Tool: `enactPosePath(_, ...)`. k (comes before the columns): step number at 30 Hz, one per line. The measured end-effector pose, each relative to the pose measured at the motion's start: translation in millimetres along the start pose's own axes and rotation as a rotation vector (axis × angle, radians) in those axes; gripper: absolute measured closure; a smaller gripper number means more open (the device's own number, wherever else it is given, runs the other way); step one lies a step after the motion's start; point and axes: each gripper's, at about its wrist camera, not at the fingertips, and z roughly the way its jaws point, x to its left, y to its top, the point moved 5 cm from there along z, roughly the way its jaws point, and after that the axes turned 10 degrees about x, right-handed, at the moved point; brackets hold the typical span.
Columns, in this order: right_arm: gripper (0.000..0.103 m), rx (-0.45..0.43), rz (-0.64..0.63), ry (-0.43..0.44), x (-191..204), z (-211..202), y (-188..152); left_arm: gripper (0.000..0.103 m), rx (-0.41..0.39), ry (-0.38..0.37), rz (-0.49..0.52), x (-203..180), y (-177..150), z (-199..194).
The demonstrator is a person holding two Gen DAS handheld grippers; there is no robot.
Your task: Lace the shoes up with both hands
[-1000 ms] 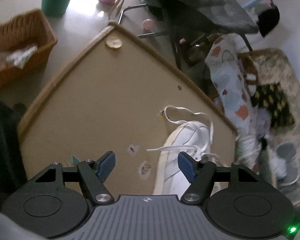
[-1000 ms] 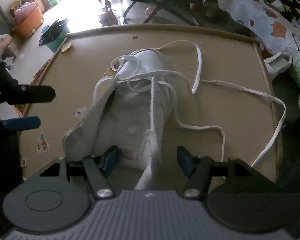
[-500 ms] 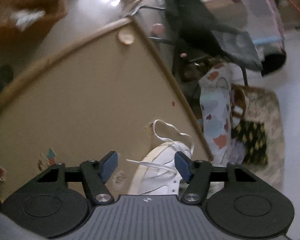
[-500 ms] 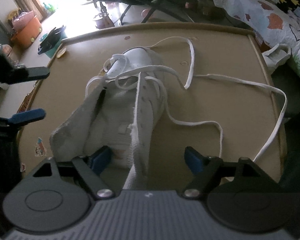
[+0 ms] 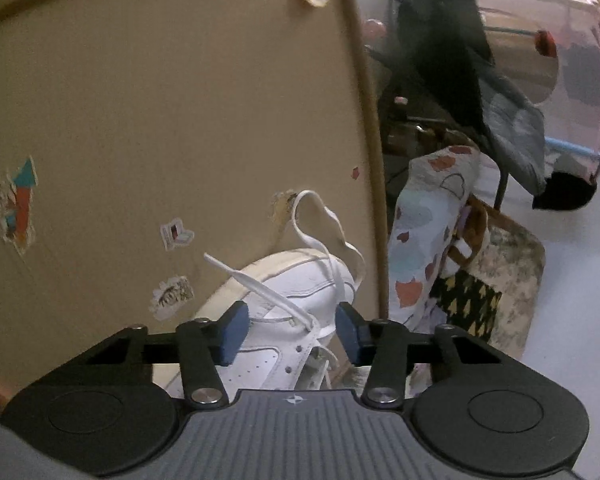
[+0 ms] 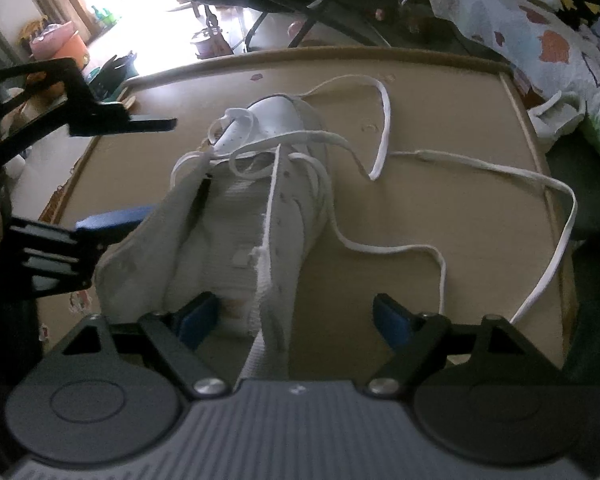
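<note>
A tan bench (image 6: pixel 380 208) with a raised wooden rim carries a single white shoe (image 6: pixel 284 184), which lies near the middle of the surface with its toe towards the far edge and its opening towards the near edge. In the right wrist view, the left gripper (image 6: pixel 136 168) comes in from the left edge of the bench, its two blue-padded fingers spread wide apart on the shoe's left side, holding nothing. The shoe's tongue and collar gape open, and a white shoelace (image 6: pixel 384 120) is threaded only loosely through the eyelets near the toe. One end of the lace loops over the bench towards the far right corner; the other trails in a long curve to the right edge and back towards the near edge. The right gripper (image 6: pixel 296 316) sits low at the near edge, fingers wide open, one pad just inside the shoe's heel opening and the other over bare bench, gripping nothing. In the left wrist view, the left gripper (image 5: pixel 292 332) hangs over the shoe (image 5: pixel 296 288), open, with a strand of lace (image 5: pixel 320 220) crossing between its pads but not pinched. Worn stickers (image 5: pixel 176 234) dot the bench (image 5: pixel 160 100). Beyond the right edge, a patterned quilt (image 5: pixel 428 248) hangs, with a dark chair (image 5: pixel 460 64) behind it.
</note>
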Motion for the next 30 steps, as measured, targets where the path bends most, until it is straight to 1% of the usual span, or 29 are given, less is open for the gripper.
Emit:
enactPosePath(1, 0.019, -0.002, -0.004, -0.004, 1, 0, 0, 0.061, -0.006, -0.001, -0.011, 2, 0, 0)
enactPosePath(5, 0.019, -0.01, -0.025, -0.021, 3, -3, 1, 0.077, -0.021, 0.0, -0.055, 5, 1, 6)
enactPosePath(9, 0.02, -0.017, -0.044, -0.047, 6, -6, 5, 0.088, -0.021, -0.006, -0.071, 9, 2, 4)
enactPosePath(16, 0.021, -0.028, -0.063, -0.109, 10, -9, 19, 0.094, -0.029, -0.002, -0.047, 15, 4, 2)
enactPosePath(18, 0.021, -0.027, -0.043, -0.099, 9, -5, 22, 0.096, -0.03, -0.001, -0.04, 16, 4, 2)
enactPosePath(24, 0.019, -0.015, -0.019, -0.078, 1, 1, 20, 0.097, -0.037, 0.004, -0.018, 16, 6, 4)
enactPosePath(30, 0.018, -0.023, -0.02, -0.081, 2, 2, 17, 0.098, -0.046, 0.019, 0.017, 15, 6, 2)
